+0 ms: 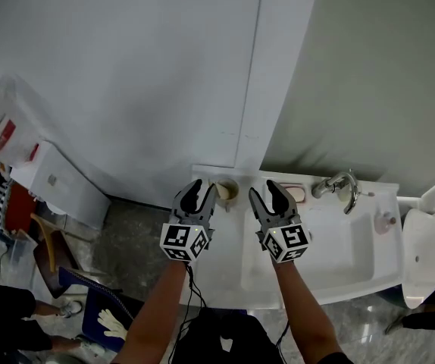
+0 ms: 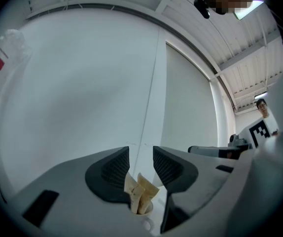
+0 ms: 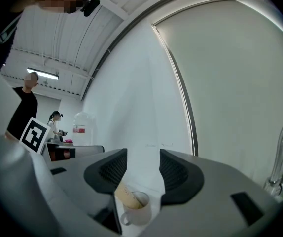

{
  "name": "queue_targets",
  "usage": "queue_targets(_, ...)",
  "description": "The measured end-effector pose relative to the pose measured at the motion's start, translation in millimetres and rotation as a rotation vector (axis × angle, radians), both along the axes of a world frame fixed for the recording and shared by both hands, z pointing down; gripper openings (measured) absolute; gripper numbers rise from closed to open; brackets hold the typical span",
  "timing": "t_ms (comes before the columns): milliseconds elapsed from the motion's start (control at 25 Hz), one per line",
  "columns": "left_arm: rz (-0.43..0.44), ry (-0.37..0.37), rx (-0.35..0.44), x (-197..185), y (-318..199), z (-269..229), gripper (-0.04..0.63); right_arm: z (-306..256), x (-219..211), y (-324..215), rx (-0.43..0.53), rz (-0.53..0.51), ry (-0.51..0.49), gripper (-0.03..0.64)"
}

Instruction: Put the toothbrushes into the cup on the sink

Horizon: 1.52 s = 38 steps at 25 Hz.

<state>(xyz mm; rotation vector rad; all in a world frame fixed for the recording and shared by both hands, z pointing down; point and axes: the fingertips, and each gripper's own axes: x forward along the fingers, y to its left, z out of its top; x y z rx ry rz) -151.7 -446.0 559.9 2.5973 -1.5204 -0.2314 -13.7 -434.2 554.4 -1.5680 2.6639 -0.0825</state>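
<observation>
A white cup (image 1: 226,191) stands at the back left corner of the white sink (image 1: 331,260), against the wall. Tan paper-wrapped toothbrushes (image 2: 139,193) stick up out of the cup (image 2: 144,212). My left gripper (image 1: 204,189) hovers just left of the cup; its jaws (image 2: 141,154) stand open, with the toothbrush tops showing below the gap, not pressed by the pads. My right gripper (image 1: 265,192) is just right of the cup and open (image 3: 143,158), empty. From there the cup (image 3: 136,210) shows a wrapped toothbrush (image 3: 125,196) leaning left.
A chrome faucet (image 1: 339,183) rises at the sink's back right. A small dish (image 1: 297,194) sits by the wall and a pink item (image 1: 385,221) on the right rim. A white fixture (image 1: 426,256) stands right, a white box (image 1: 58,180) and clutter left.
</observation>
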Motion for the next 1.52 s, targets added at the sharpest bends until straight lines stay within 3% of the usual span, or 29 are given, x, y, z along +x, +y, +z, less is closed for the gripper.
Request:
queue_targets(640, -0.081, -0.023, 0.092, -35.8, 67.3, -119.4, 0.15, -85.5, -21.2, 54.4, 0.001, -0.065, 0.029, 0.221)
queue_targets(1160, -0.114, -0.028, 0.092, -54.3, 128.6, -125.8, 0.15, -100.8, -29.7, 89.8, 0.011, -0.07, 0.06, 0.221)
queue_targets(1520, -0.116, -0.028, 0.086, -52.1, 140.5, -124.3, 0.15, -101.3, -27.8, 98.8, 0.007, -0.077, 0.066, 0.221)
